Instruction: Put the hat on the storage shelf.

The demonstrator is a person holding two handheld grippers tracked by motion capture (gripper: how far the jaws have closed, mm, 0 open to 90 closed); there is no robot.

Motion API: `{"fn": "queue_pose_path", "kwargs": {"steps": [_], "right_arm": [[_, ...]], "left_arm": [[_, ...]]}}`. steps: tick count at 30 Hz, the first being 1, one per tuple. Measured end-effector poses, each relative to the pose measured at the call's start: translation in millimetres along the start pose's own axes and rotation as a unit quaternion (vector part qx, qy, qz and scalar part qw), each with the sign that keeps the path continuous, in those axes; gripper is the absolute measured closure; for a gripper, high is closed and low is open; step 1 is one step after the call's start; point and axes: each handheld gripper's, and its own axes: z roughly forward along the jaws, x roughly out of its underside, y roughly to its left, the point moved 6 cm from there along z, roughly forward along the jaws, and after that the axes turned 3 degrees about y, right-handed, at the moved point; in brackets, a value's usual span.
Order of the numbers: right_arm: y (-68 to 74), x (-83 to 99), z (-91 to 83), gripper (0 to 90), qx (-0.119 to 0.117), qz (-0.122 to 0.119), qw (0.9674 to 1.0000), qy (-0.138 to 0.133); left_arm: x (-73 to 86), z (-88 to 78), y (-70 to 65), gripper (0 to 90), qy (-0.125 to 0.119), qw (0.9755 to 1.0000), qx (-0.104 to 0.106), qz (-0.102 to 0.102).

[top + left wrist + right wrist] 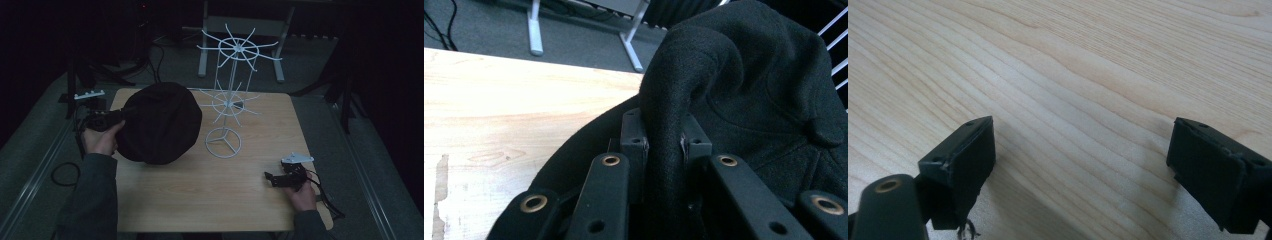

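A: Where does the high view sit?

B: Above the person's edge of the tabletop (210,190), facing forward and down, far enough back to take in the whole top, the white wire rack (227,95) and the floor beyond the rack.

A: And the left gripper view?

B: Very close, low over the tabletop (499,110), looking along the left gripper (664,142) into the black hat (749,90); the high view shares that hat (160,122), just beside the rack.

A: The right one?

B: Tilted down at bare wood (1073,75) from very near, the right gripper (1080,155) framing it.
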Motion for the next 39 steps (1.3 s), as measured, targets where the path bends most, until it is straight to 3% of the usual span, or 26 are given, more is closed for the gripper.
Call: {"fn": "queue_pose_path", "kwargs": {"steps": [14, 39], "right_arm": [[0.0, 0.0, 0.0, 12.0, 0.000, 0.000, 1.0000, 0.000], [-0.3, -0.3, 0.2, 12.0, 0.001, -0.001, 1.0000, -0.002]], "left_arm": [[-7.7, -8.1, 1.5, 78.9, -0.018, 0.9998, 0.001, -0.010], [-29.8, -24.8, -8.1, 78.8, -0.053, 0.9979, 0.036, -0.014]]}}
